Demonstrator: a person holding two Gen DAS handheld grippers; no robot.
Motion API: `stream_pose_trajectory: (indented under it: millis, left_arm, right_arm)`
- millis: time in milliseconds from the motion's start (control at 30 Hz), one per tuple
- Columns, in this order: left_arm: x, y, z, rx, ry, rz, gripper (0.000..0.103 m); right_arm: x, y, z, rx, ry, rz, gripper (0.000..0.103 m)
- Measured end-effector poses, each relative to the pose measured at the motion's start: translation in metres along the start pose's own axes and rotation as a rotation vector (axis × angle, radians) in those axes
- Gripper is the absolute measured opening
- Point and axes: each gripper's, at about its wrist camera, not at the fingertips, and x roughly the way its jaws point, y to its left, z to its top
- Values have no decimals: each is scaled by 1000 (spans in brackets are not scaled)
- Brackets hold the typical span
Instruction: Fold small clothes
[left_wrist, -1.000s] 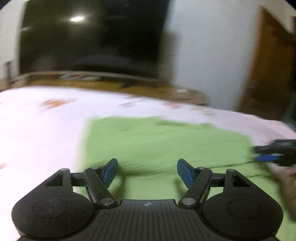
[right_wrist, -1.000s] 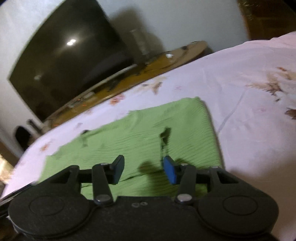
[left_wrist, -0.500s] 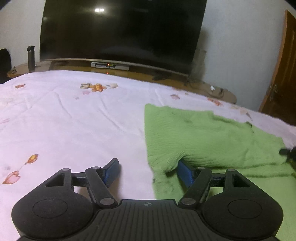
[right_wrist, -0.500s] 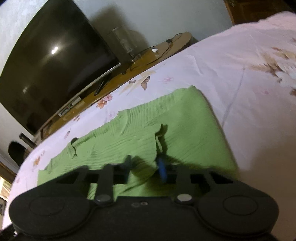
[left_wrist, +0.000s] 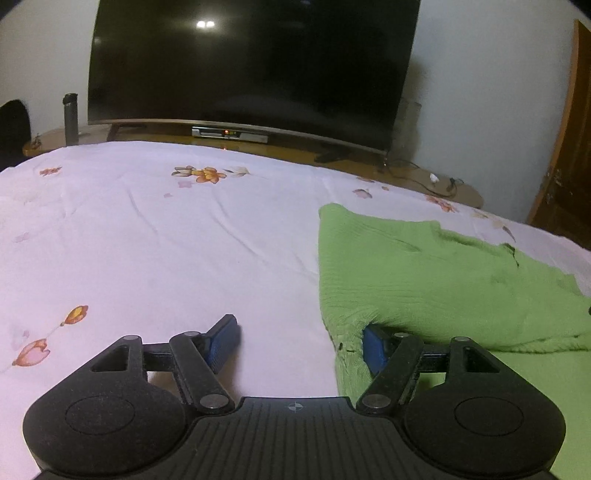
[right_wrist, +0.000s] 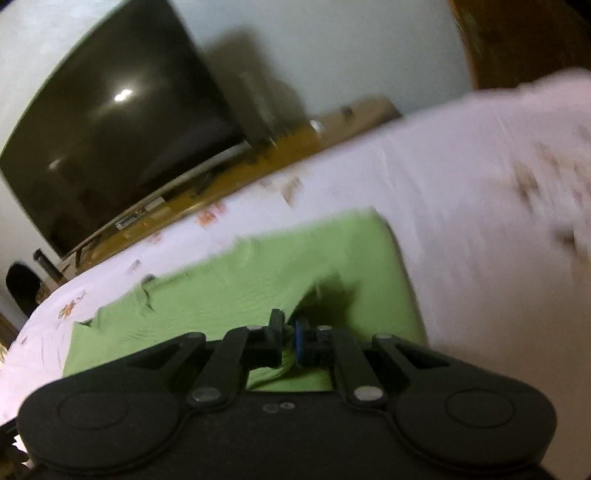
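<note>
Left wrist view: the green garment (left_wrist: 424, 280) lies lengthwise left-right on the bed (left_wrist: 166, 240); left tool (left_wrist: 299, 343) spread wide at its left edge; right tool (right_wrist: 290, 332) clenched on its near edge.

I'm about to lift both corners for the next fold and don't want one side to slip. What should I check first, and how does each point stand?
1. Right tool shut on the green garment: ok, cloth is pinched between its fingers.
2. Left tool gripping the garment: not ok, it is open; only its right finger sits under the cloth edge.
3. Left tool's other finger on the cloth: not ok, it rests over bare bedsheet.
4. Garment flat: not ok, the near edge is lifted and wrinkled.
5. Right wrist view sharp enough to judge grip depth: cannot tell, blurred.
</note>
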Motion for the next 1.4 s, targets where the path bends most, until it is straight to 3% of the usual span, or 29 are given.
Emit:
stream_pose_trajectory:
  millis: [200, 267, 367, 467, 700, 800, 833, 900, 967, 1033, 1067, 1100, 1133, 1267, 1300, 1333, 1400]
  left_arm:
    - [-5, -2, -2, 2, -7, -2, 70]
    - [-9, -1, -2, -4, -25, -1, 70]
    - [-3, -1, -4, 19, 12, 5, 70]
    - [-6, -4, -2, 25, 13, -8, 70]
    - [-7, -5, -5, 24, 15, 0, 70]
    - [-10, -5, -5, 15, 11, -8, 70]
    - [-11, -4, -5, 16, 11, -8, 70]
    - [-13, -3, -7, 21, 12, -8, 70]
    - [-13, -3, -8, 27, 14, -6, 70]
    - [-13, -4, -8, 35, 18, -1, 70]
    - [-13, -5, -8, 43, 20, 4, 70]
    - [-14, -5, -9, 54, 26, 9, 70]
    - [-17, -4, -9, 66, 33, 12, 70]
    - [-41, 12, -10, 76, 16, 7, 70]
    - [-49, 10, -5, 83, -16, 18, 70]
    - [-53, 5, 2, 95, -46, 2, 70]
    - [-49, -15, 16, 106, -77, -74, 70]
  right_arm:
    - [6, -6, -2, 0, 8, -6, 7]
    - [0, -4, 3, -9, -11, 5, 7]
    - [-15, 1, 6, -54, -77, 38, 7]
    - [3, -12, 6, -46, -7, -40, 7]
    - [-17, -18, 13, -38, -74, -18, 6]
    - [-9, -25, 10, -21, -31, -37, 6]
    - [-10, -28, 9, 8, -28, -16, 9]
    - [-12, -29, 8, 26, -31, -7, 31]
    - [-11, -28, 6, 47, -29, 11, 39]
    - [-4, -24, 6, 38, 1, 18, 36]
    - [0, -21, 6, 22, 16, 12, 29]
    - [4, -17, 5, -8, 33, -4, 10]
    - [9, -13, 3, -55, 52, -36, 7]
    - [-1, -7, -1, -152, 21, -114, 9]
    - [-7, -7, 1, -159, 1, -126, 21]
    - [-16, -7, 3, -155, -28, -124, 26]
    - [-26, -4, 8, -185, -70, -75, 23]
